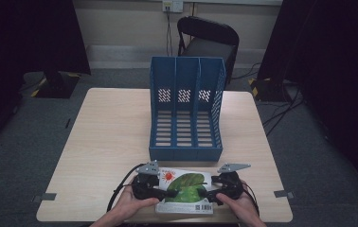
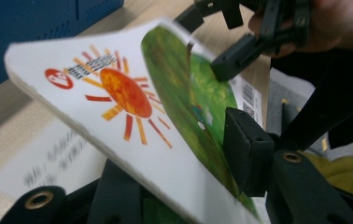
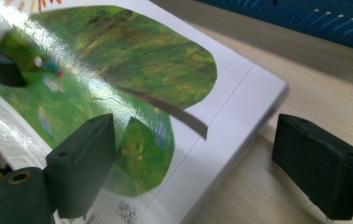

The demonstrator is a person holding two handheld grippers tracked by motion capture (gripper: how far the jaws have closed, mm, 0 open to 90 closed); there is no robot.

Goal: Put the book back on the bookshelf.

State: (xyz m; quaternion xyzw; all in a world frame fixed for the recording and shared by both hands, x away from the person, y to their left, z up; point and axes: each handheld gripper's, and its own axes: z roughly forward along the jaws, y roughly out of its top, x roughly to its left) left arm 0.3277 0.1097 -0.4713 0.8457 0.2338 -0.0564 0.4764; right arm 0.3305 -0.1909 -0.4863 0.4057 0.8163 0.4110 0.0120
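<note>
A white book [image 1: 186, 189] with a green leaf and an orange sun on its cover lies across the table's near edge. In the left gripper view the book [image 2: 132, 107] is tilted up off the tabletop. My left gripper [image 2: 184, 172] is shut on its left end, one pad [image 2: 244, 149] on the cover and the other jaw beneath. My right gripper [image 3: 202, 168] stands open astride the book's [image 3: 118, 70] right edge. One of its pads [image 3: 81, 163] sits over the cover, and the other [image 3: 319, 172] stays clear of the edge. Both grippers, left [image 1: 163, 193] and right [image 1: 210, 194], are held by hands.
A blue three-slot file rack [image 1: 186, 113] stands mid-table just beyond the book, its open side facing me. The wooden table [image 1: 111, 132] has bare room to the left and right of it. A black chair [image 1: 210, 38] stands behind the far edge.
</note>
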